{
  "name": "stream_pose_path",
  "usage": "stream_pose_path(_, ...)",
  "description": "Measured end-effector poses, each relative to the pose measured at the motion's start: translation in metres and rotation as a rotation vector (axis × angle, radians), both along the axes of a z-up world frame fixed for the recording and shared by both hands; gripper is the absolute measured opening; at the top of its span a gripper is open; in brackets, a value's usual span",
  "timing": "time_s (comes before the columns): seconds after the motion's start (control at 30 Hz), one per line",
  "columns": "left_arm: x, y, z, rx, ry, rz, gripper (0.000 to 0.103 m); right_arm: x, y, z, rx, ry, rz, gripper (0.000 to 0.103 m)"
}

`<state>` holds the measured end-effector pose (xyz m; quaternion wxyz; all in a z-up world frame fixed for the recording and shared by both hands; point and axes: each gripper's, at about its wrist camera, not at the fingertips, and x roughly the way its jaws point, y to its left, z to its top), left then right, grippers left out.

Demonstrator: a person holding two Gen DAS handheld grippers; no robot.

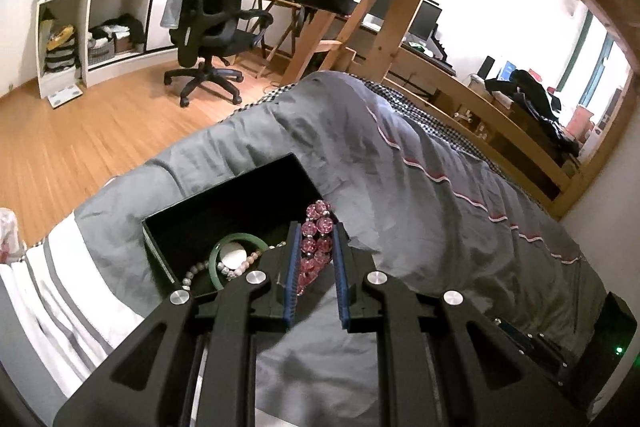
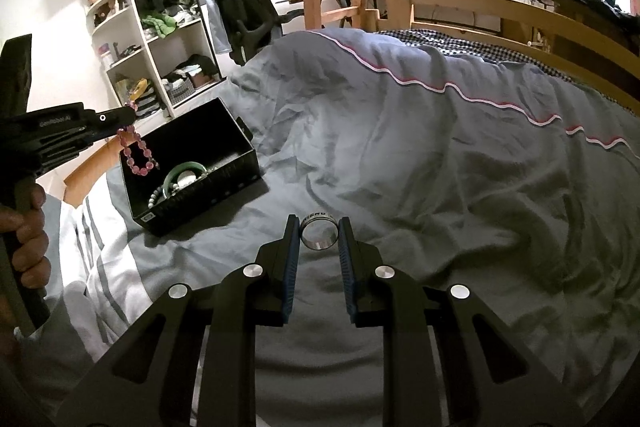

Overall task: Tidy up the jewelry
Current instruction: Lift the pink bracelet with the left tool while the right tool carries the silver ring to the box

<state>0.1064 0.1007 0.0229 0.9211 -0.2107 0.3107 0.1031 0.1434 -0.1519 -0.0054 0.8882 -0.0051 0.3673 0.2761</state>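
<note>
Pink bracelet [image 1: 317, 243] in left claw [image 1: 316, 227]; ring [image 2: 319, 231] in right claw [image 2: 319, 223].

My right claw [image 2: 319, 231] pinches a silver ring [image 2: 319, 236] above the grey duvet [image 2: 420, 147], while my left claw [image 2: 127, 118] dangles a pink bead bracelet [image 2: 138, 151] over the black box [image 2: 192, 163].

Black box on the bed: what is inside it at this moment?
The black box holds a green bangle, a pale round piece inside its loop, and a pale bead strand. Its near wall hides the floor; the pink bracelet hangs above.
</note>
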Motion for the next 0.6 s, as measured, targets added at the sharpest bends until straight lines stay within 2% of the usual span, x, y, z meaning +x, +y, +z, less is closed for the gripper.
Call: stream_pose_path(0.6,0.005,0.013,-0.012,-0.029,0.034,0.027,0.015,0.0,0.025,0.023,0.024,-0.048,0.037,0.02)
